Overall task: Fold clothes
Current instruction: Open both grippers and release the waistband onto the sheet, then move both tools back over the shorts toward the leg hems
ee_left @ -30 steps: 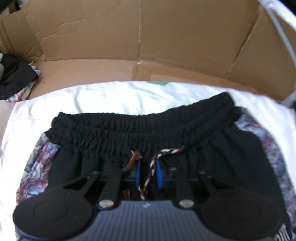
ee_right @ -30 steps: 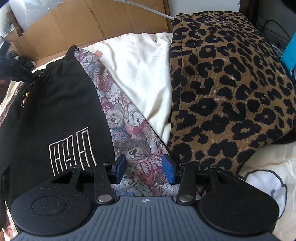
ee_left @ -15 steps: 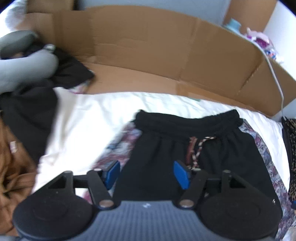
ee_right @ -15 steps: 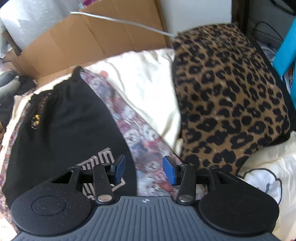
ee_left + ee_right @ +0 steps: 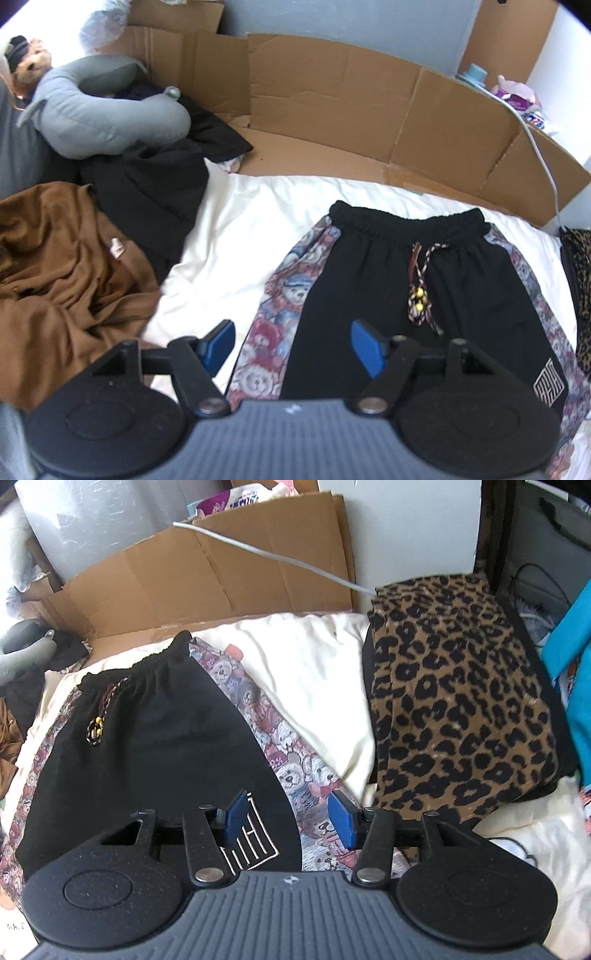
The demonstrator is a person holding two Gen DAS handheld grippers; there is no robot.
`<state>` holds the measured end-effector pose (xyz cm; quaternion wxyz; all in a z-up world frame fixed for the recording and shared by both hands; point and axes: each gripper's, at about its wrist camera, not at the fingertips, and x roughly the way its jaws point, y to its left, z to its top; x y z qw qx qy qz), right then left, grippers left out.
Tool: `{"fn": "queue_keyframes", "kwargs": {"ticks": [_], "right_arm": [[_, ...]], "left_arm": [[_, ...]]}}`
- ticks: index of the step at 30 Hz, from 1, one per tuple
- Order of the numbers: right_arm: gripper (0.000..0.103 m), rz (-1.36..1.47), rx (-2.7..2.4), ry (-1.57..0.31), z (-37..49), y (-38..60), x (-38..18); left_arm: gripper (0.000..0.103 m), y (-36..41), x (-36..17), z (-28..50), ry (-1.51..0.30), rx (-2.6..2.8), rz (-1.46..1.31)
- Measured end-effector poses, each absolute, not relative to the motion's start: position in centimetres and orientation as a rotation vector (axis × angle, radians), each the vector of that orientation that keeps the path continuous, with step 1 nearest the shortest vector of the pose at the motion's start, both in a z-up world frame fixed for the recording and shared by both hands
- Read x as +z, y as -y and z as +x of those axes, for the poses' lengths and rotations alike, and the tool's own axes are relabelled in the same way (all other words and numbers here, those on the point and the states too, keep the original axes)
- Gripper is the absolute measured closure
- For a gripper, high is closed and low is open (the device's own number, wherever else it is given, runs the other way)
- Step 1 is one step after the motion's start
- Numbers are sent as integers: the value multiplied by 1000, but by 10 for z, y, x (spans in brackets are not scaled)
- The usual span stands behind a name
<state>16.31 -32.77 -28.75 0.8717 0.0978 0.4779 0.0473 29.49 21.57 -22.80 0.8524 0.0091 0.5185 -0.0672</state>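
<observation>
Black shorts (image 5: 436,295) with teddy-bear print side panels, an elastic waistband and a braided drawstring (image 5: 419,295) lie flat on a cream sheet (image 5: 236,240). My left gripper (image 5: 291,349) hovers open above the shorts' left bear panel, holding nothing. In the right wrist view the same shorts (image 5: 147,746) spread out with a white embroidered logo (image 5: 251,845) near the hem. My right gripper (image 5: 286,821) stands open over that hem, between the logo and the right bear panel (image 5: 291,764), holding nothing.
A brown garment (image 5: 62,280) and black clothes (image 5: 155,184) pile at the left under a grey neck pillow (image 5: 99,110). Cardboard walls (image 5: 351,110) line the back. A leopard-print garment (image 5: 458,701) lies right of the shorts, with a white cable (image 5: 266,554) above it.
My left gripper let go of the drawstring, opened, and pulled back and up and leftward. My right gripper stayed open and rose a little away from the shorts.
</observation>
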Motion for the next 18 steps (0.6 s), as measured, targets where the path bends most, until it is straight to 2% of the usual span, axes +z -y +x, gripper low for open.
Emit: {"fn": "queue_keyframes", "kwargs": {"ticks": [18], "right_arm": [[38, 195, 118, -932, 127, 282, -168]], "left_arm": [[31, -272, -204, 200, -1091, -103, -33]]}}
